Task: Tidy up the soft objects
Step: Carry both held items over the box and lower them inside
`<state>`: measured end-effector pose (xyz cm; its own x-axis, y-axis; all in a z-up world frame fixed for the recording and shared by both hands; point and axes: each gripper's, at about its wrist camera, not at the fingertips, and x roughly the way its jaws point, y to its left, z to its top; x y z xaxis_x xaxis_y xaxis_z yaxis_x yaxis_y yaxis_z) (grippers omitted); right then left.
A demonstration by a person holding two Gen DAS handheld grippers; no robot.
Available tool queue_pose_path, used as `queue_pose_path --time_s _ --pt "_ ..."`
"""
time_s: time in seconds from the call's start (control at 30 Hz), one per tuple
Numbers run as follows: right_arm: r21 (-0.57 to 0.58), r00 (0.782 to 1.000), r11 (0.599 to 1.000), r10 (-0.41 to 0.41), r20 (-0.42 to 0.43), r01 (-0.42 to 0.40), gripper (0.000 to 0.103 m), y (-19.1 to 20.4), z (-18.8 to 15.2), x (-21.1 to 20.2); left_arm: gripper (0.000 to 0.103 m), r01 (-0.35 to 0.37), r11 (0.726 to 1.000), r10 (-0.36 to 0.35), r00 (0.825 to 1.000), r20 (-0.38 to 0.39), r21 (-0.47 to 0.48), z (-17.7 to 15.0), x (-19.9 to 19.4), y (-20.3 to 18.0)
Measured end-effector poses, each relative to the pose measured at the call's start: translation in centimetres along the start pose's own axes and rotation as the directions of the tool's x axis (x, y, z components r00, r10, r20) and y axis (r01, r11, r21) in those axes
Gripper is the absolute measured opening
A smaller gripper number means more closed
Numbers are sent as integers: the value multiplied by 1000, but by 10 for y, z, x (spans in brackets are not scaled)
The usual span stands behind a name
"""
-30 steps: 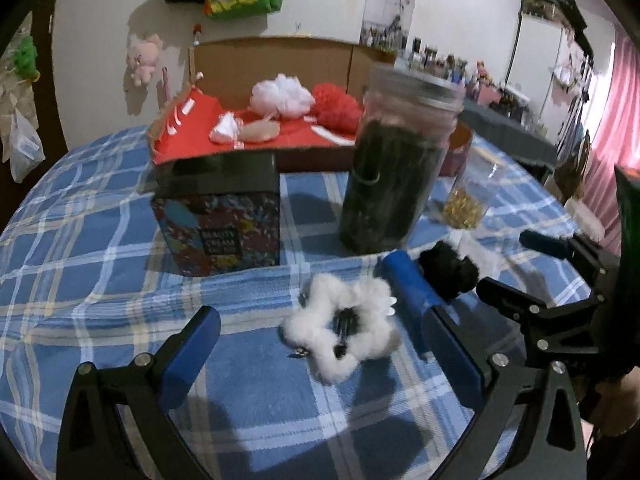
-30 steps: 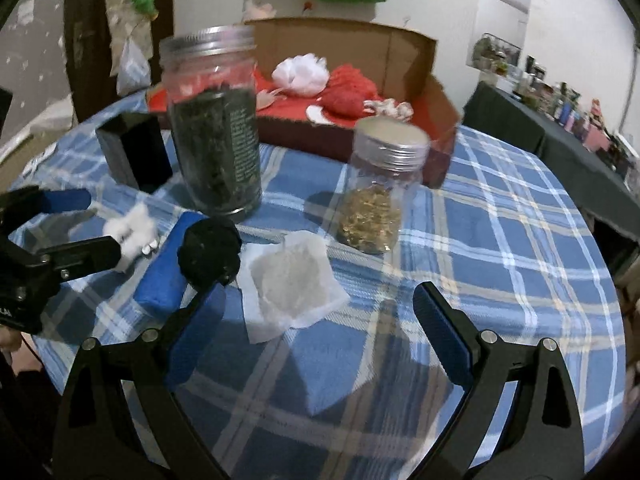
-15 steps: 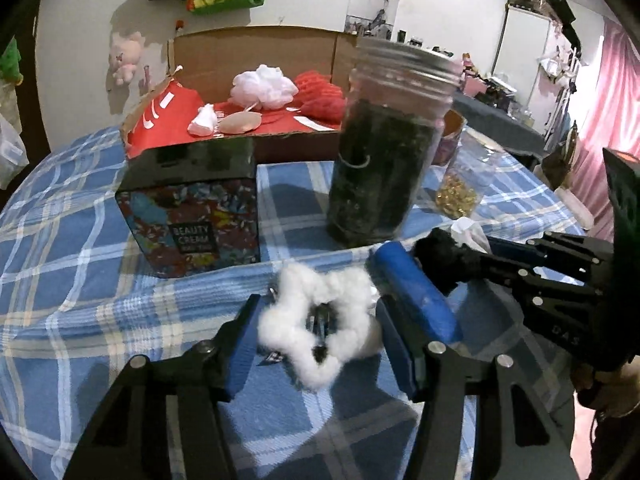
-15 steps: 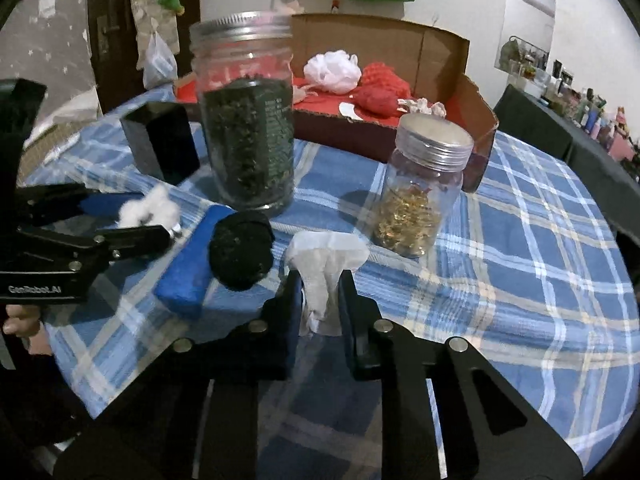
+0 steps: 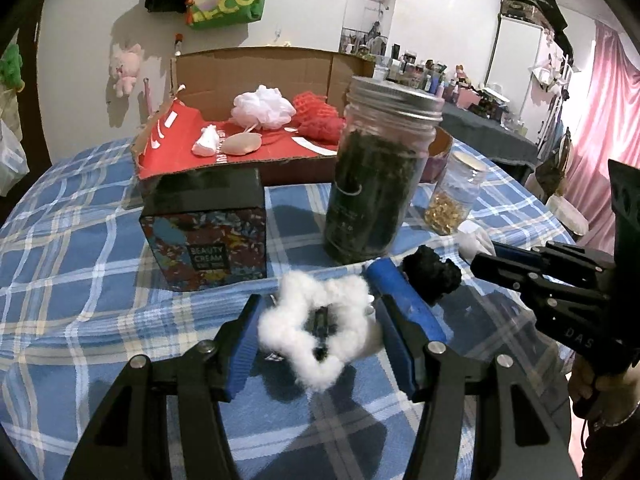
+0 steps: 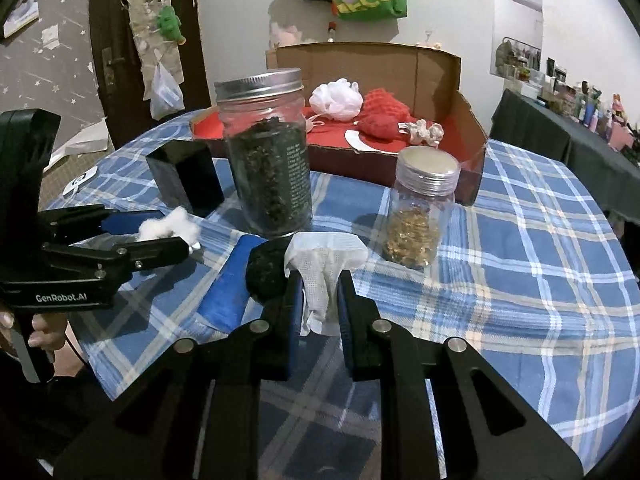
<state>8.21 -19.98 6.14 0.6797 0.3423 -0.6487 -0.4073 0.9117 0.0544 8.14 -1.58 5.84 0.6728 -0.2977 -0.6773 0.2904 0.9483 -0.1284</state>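
On the blue plaid tablecloth (image 5: 80,248) I have both grippers down among the soft things. My left gripper (image 5: 318,332) is closed halfway on the white fluffy scrunchie (image 5: 316,330): its blue pads sit against the fluff at both sides, and the scrunchie lies low at the centre of my left view, at about 6 o'clock from the tall jar of dark leaves (image 5: 378,172). Whether it rests on the cloth or hangs just clear of it I cannot tell from here.

My right gripper (image 6: 320,304) is pinched narrow on the white mesh cloth (image 6: 326,268), which is bunched between the pads and fans out above them. Touching it at its 9 o'clock is the black pom-pom (image 6: 266,270), which leans on the blue sponge (image 6: 230,284) lying flat on the cloth.

At 2 o'clock from the mesh cloth stands the small jar of gold bits (image 6: 420,216). Beyond both jars, at 12 o'clock, the cardboard box (image 6: 472,148) with its red lining holds a white bath pouf (image 6: 338,98), a red mesh pouf (image 6: 382,114) and a cream scrunchie (image 6: 424,130). The black beauty cream box (image 5: 208,232) stands at 9 o'clock from the tall jar.
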Motion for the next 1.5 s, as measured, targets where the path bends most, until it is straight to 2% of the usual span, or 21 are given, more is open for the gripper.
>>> queue_pose_path --time_s 0.23,0.53,0.93,1.1,1.23,1.37,1.5 --pt "22 1000 1000 -7 30 6 16 -6 5 -13 60 -3 1000 3 999 49 0 9 -21 4" --pt "37 996 999 -24 85 21 16 -17 27 -30 60 -23 1000 23 991 128 -2 38 -48 14" --pt "45 991 998 -42 127 36 16 -37 73 -33 60 -66 998 65 984 163 0 86 -44 34" --pt "40 993 999 -39 112 35 16 -48 94 -18 60 -60 998 58 989 139 5 108 -29 44" --pt "28 997 999 -32 77 29 16 -55 109 0 60 -48 999 46 995 92 18 125 -9 53" --pt "-3 1000 1000 -28 6 28 16 -64 128 29 60 -42 998 41 999 11 42 140 21 64" --pt "-44 995 999 -36 -96 32 16 -70 147 67 60 -62 996 66 996 -67 67 150 53 75"
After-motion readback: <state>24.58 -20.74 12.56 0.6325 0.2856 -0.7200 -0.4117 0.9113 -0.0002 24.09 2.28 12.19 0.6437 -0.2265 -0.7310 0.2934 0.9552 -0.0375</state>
